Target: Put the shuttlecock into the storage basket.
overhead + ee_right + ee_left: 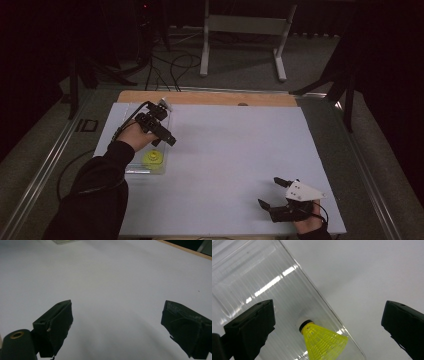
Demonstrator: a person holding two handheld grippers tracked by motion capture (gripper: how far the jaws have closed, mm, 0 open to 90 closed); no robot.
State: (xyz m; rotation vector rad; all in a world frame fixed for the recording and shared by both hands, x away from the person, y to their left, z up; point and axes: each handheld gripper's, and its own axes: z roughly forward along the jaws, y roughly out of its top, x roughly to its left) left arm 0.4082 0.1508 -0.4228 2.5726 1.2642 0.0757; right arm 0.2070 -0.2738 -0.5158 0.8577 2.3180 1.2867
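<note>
A yellow shuttlecock (152, 159) (322, 341) lies inside a clear plastic tube (134, 169) (262, 272) that rests flat on the left side of the white table (235, 150). Its white cork end with a black band points up the tube. My left gripper (164, 142) (329, 308) hovers open just above the tube. One jaw stands over the tube and the other over bare table. Near the table's front right edge, my right gripper (269, 191) (117, 310) is wide open, with bare table between its jaws.
A wooden strip (210, 98) runs along the table's far edge (185, 248). Beyond it, a white metal stand (245, 25) and cables (170, 65) sit on the grey floor. A corner of the clear tube (62, 241) shows far ahead of the right gripper.
</note>
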